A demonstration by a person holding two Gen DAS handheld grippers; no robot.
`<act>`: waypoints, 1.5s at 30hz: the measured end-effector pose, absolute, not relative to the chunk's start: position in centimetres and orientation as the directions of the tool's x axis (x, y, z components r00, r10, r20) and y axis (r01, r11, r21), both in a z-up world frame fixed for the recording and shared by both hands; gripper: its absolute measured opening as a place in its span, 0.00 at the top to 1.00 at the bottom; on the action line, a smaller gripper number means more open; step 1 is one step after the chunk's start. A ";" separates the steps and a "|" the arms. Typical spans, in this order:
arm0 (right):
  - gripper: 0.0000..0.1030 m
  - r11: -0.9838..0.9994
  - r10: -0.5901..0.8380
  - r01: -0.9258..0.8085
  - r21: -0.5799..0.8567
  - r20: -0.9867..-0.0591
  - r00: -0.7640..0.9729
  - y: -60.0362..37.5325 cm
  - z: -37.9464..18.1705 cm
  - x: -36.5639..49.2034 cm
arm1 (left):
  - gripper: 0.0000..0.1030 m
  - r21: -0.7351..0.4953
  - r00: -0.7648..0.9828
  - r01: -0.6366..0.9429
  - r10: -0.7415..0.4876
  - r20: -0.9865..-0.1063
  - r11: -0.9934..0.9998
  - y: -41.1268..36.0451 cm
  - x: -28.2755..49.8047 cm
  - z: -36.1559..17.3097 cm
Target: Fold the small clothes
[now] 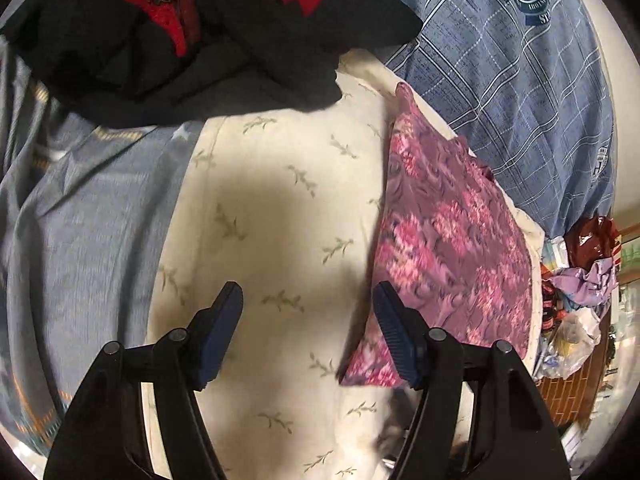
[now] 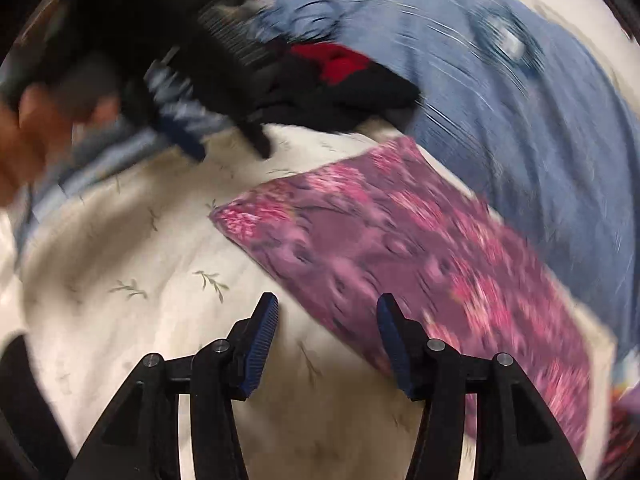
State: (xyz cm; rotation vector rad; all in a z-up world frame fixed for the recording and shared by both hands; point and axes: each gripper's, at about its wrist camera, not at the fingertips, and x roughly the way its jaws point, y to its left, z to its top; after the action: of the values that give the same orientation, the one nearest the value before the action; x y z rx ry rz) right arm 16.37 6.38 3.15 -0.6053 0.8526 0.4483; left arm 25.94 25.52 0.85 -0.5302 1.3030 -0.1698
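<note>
A folded purple floral cloth (image 1: pixel 448 240) lies flat on the cream leaf-print sheet (image 1: pixel 280 200), below a black-and-red garment pile (image 1: pixel 192 40). The left gripper (image 1: pixel 308 336) and right gripper (image 2: pixel 328 340), 2 tools, both hang released, empty. The cloth looks thin, limp, light; pinch a corner.

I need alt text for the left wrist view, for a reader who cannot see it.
The left hand-held gripper hangs open and empty over a cream sheet with a leaf print. A folded pink and purple floral cloth lies just to its right. A heap of black and red clothes sits at the top, on blue checked bedding.
</note>
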 end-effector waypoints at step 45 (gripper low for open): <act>0.94 0.922 0.350 -0.075 0.380 -0.734 0.582 -17.5 5.4 16.8 | 0.92 -0.228 0.119 0.352 -0.285 -0.951 0.908 -10.5 35.2 3.2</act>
State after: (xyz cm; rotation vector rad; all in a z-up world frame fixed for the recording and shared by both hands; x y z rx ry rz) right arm 16.78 -17.53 5.42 0.3253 0.9206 0.2528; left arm 35.15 -10.53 3.22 0.0578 1.3745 -0.4662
